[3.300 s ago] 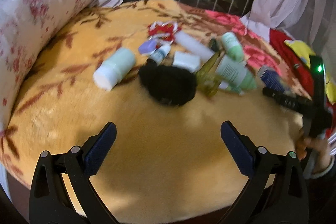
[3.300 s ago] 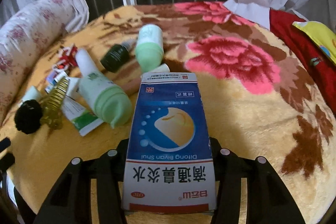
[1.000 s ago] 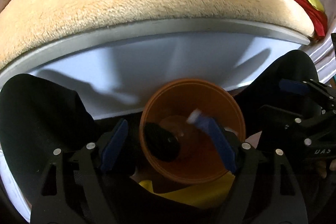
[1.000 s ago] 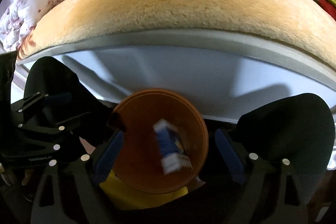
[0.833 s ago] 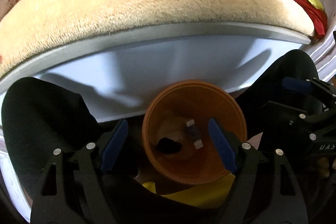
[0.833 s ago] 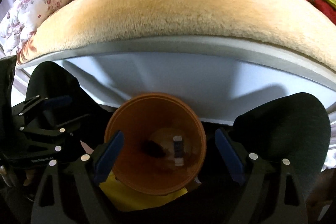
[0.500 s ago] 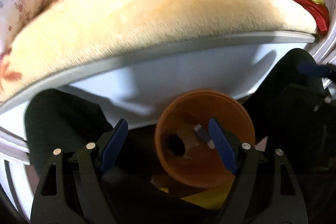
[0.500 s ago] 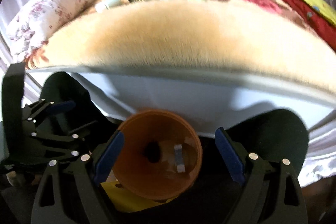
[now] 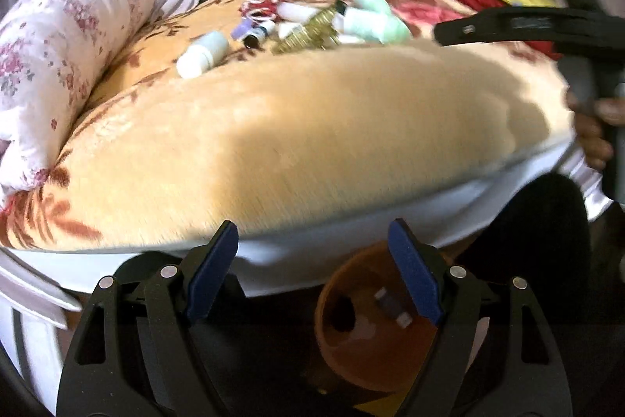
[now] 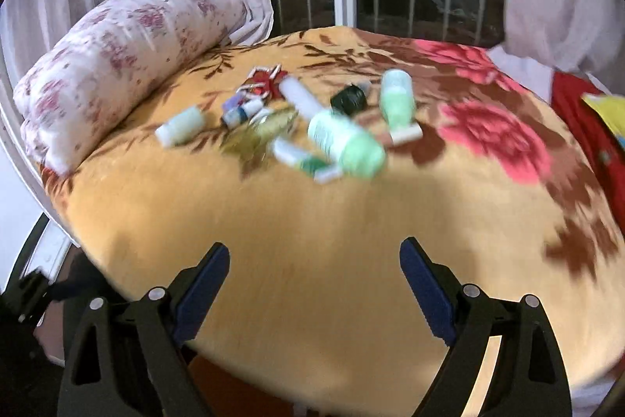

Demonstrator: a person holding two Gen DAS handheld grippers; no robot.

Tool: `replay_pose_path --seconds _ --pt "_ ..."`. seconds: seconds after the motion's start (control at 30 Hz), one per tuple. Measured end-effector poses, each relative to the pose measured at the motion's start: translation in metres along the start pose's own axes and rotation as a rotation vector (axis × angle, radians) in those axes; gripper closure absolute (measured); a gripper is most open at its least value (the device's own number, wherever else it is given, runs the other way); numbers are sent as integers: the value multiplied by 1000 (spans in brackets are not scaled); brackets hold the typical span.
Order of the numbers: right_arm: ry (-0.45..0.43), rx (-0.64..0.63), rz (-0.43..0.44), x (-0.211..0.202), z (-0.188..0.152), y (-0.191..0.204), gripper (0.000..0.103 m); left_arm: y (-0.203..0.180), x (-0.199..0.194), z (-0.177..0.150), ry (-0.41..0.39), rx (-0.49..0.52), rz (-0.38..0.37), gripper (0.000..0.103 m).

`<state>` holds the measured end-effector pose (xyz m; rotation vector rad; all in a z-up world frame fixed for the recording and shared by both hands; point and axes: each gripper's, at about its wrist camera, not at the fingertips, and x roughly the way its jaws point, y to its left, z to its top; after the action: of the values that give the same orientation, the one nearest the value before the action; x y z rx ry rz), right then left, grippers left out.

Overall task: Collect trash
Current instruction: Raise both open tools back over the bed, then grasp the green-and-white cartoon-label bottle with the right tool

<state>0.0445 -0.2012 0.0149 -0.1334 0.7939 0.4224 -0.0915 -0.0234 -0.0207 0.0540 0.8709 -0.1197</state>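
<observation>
**Both hand-held grippers empty, heap of trash still on the bed**

The left hand-held gripper (image 9: 312,260) stands with its blue pads well apart and nothing between them; in the lower middle of its frame it looks past the bed's edge down at the orange bin (image 9: 375,323). The bin sits low, beside the bed, likely so that items can simply be dropped into it. A dark lump and a small box already lie in its bottom.

The right hand-held gripper (image 10: 312,284) is also spread wide and empty, aimed across the yellow flowered blanket (image 10: 312,221) toward the trash in the upper middle of its frame. That heap lies loose near the floral bolster (image 10: 117,53), well apart from the pads: a large pale green bottle (image 10: 345,143), a smaller green bottle (image 10: 396,100) behind it, a white tube (image 10: 299,94), a dark round cap (image 10: 347,98), a white-and-green bottle (image 10: 181,129) at left, and a red-and-white wrapper (image 10: 263,79). The picture is motion-blurred, so finer labels cannot be read. The open jaws suit reaching for the next piece.
</observation>
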Motion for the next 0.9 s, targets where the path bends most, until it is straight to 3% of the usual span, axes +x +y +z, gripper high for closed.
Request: replay_pose_path --seconds 0.13,0.3,0.53,0.67,0.8,0.9 --pt "30 -55 44 33 32 0 16 16 1 13 -9 -64 -7 26" --pt "11 -166 -16 55 56 -5 18 29 1 15 -8 -92 22 26" --pt "133 -192 21 113 86 -40 21 38 11 17 5 -135 -15 26" --pt "211 -240 54 150 95 -35 37 40 14 21 13 -137 4 26" --pt "220 -331 -73 166 97 -12 52 41 15 26 17 -155 5 26" --pt "210 -399 -132 172 89 4 53 39 15 29 17 -152 4 26"
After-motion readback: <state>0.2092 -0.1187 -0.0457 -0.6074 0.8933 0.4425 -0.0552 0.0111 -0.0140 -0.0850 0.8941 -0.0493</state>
